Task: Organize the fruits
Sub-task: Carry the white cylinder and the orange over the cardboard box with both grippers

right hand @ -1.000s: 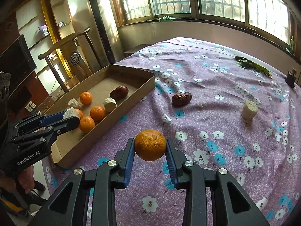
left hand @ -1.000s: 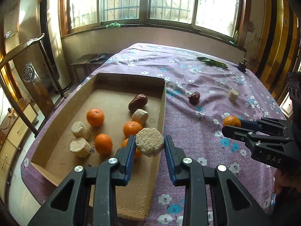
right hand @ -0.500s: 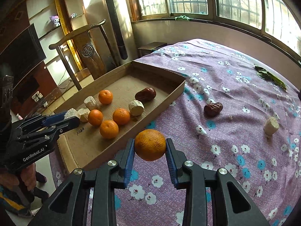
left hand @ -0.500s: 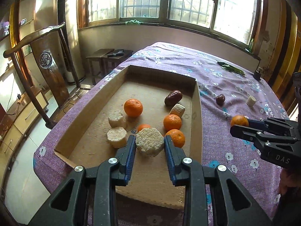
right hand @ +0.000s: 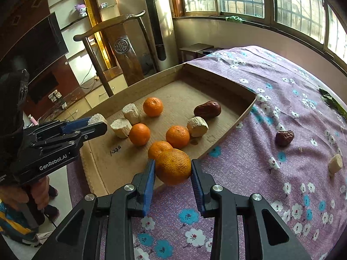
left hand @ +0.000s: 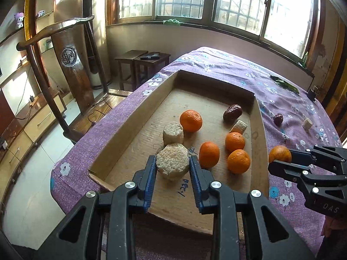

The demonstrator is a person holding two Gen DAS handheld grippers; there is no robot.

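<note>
Cardboard tray [left hand: 134, 127] on the purple floral cloth [right hand: 271, 86] holds four oranges, pale chunks and a date. Right gripper [right hand: 173, 174] is clamped on an orange [right hand: 173, 166] at the tray's near edge: firm, round, could roll, so grip across its widest part. Left gripper [left hand: 172, 169] pinches a pale cut chunk [left hand: 172, 164] over the tray floor: light, probably crumbly; hold the flat sides gently.

A cardboard tray [left hand: 258, 130] is sitting on the left part of the table [right hand: 260, 173]. Four tangerines [left hand: 190, 120], three pale chunks [right hand: 197, 126] and a date [left hand: 232, 112] are lying inside it (the date toward the far wall). To the right of the tray, another date [right hand: 284, 138] and a pale chunk [right hand: 335, 164] are resting on the cloth, with leaves [left hand: 285, 84] lying farther back.
</note>
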